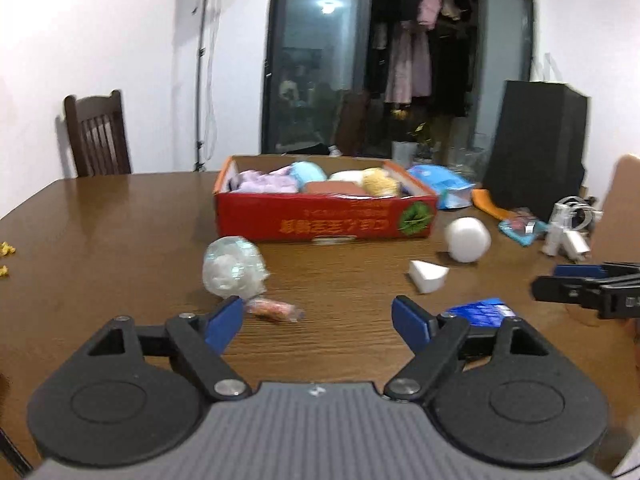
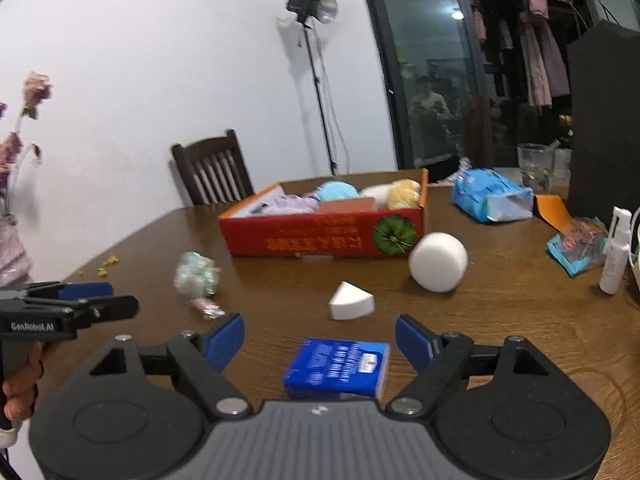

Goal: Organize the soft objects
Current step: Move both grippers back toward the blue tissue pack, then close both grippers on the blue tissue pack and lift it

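Partly done, by my read: your red box at mid-table already held several soft items. Left to right, still loose on the table in front of it: plastic-wrapped bundle, small candy wrapper, white foam wedge, blue tissue pack, white foam ball. Your left gripper was wide apart, holding nothing. Your right gripper was also wide apart, straddling the tissue pack, with no contact visible.
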Available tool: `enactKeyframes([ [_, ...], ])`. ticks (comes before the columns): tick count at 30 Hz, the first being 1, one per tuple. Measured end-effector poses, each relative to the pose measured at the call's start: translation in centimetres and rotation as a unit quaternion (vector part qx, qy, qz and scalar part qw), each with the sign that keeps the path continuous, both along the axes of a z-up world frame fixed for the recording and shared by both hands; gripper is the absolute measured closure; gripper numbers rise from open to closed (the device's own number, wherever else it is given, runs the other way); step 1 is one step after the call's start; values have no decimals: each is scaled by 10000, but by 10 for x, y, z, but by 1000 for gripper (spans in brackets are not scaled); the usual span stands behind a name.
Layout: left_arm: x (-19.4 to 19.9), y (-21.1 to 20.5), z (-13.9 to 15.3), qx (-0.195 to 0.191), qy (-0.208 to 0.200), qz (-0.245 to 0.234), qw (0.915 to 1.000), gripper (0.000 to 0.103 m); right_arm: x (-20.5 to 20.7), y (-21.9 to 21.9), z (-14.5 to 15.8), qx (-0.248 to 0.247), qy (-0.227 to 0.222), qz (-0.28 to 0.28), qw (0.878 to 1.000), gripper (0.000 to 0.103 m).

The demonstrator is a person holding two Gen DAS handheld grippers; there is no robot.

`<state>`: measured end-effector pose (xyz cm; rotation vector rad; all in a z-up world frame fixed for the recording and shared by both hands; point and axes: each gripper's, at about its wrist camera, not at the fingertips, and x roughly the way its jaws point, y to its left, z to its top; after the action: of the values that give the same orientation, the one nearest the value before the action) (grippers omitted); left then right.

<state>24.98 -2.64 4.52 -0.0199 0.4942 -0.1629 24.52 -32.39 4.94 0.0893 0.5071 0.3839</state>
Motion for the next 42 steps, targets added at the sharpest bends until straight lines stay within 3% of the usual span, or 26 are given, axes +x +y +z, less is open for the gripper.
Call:
enactKeyframes([
  [3,20,7,-6,115,55,250,9996,20,15,-4,-6,-109,85,-230,9996,21],
  [8,47,12,-22,0,389,157,9991,22,38,-6,-22,-165,396,-152,9990,23],
  [13,59,-3,-39,-126,634,-228,9976,25,44,4,-40,-99,667,138,9976,23],
  [15,62,-11,-40,-381,736,-514,9952,29,46,9,-45,-39,748,182,9970,24],
  [19,70,-33,-47,-954,1151,-1261,9807,54,50,10,-47,385,776,380,9955,35],
  [24,78,-47,-59,-1627,1653,-1727,9573,58,58,-6,-49,715,899,128,9933,71],
  [26,82,-50,-64,-1935,1864,-1818,9459,65,62,-11,-55,785,1011,56,9918,79],
  [37,90,-55,-64,-1962,1820,-1545,9511,71,74,-26,-71,1424,1210,134,9823,78],
  [40,99,-50,-36,-1901,1375,-1655,9579,71,80,-24,-56,1504,1144,45,9820,80],
  [42,116,-45,-8,-1850,1030,-1798,9606,71,92,-21,-29,1463,757,144,9862,80],
])
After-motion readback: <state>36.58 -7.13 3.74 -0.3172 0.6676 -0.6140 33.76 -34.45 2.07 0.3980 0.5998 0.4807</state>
